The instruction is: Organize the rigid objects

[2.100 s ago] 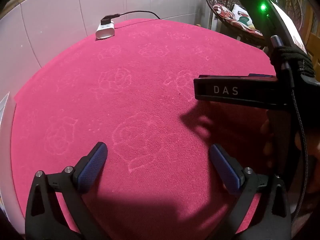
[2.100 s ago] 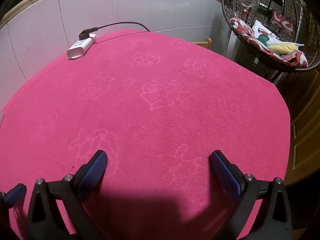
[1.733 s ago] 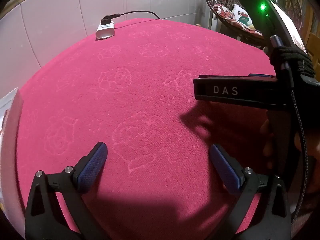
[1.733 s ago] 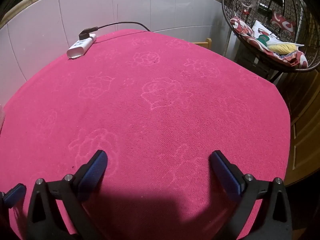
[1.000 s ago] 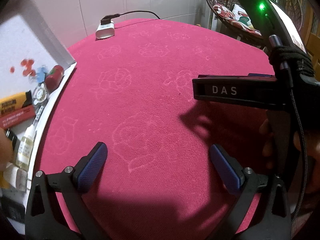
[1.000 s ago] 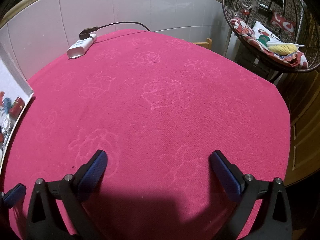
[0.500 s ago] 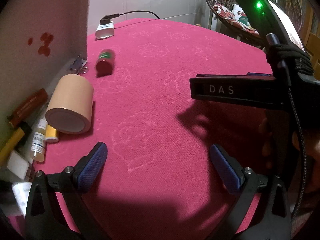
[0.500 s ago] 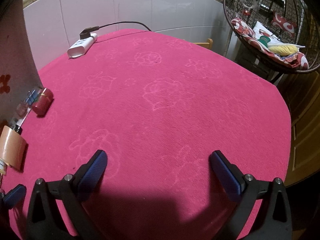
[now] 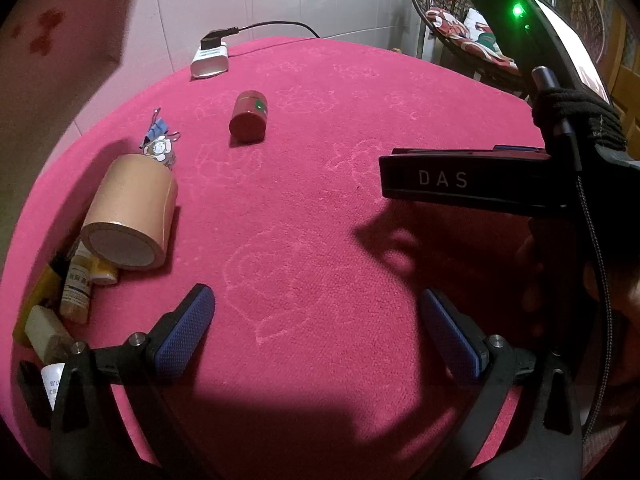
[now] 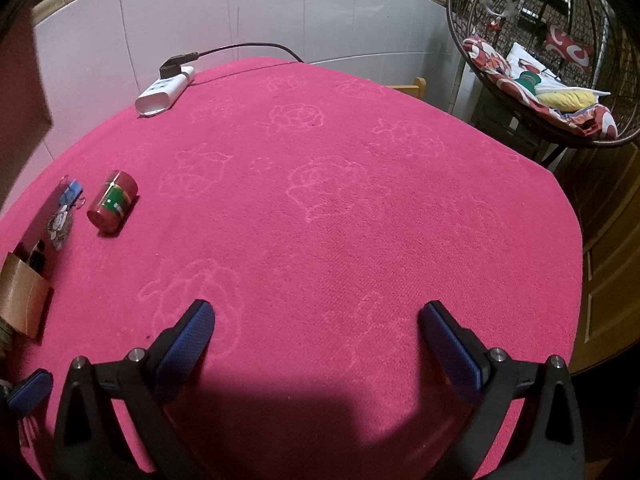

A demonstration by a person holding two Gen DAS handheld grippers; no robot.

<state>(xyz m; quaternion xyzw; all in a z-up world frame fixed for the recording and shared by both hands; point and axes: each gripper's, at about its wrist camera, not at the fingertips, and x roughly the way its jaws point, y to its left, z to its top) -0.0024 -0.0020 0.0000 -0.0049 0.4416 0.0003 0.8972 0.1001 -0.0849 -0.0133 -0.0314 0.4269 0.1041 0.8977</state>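
Loose objects lie at the left of the red tablecloth (image 9: 320,220). A brown tape roll (image 9: 130,216) lies on its side, also at the left edge of the right wrist view (image 10: 20,296). A small red can (image 9: 248,118) lies beyond it and shows in the right wrist view (image 10: 113,202). A blue binder clip (image 9: 156,130) and a flower keychain (image 9: 160,150) lie between them. Small bottles (image 9: 78,284) and an eraser-like block (image 9: 46,334) sit at the near left. My left gripper (image 9: 316,332) is open and empty. My right gripper (image 10: 316,340) is open and empty, its body (image 9: 472,182) to the right of the left one.
A white power strip (image 9: 210,60) with a black cable lies at the table's far edge against the tiled wall. A tilted white box (image 9: 60,48) hangs above the far left. A wicker hanging chair (image 10: 540,80) with cushions stands off the table's right side.
A box came in from the left, tipped, and spilled its objects onto the cloth. The red can rolled farther out. The box has lifted higher. Both grippers stayed still.
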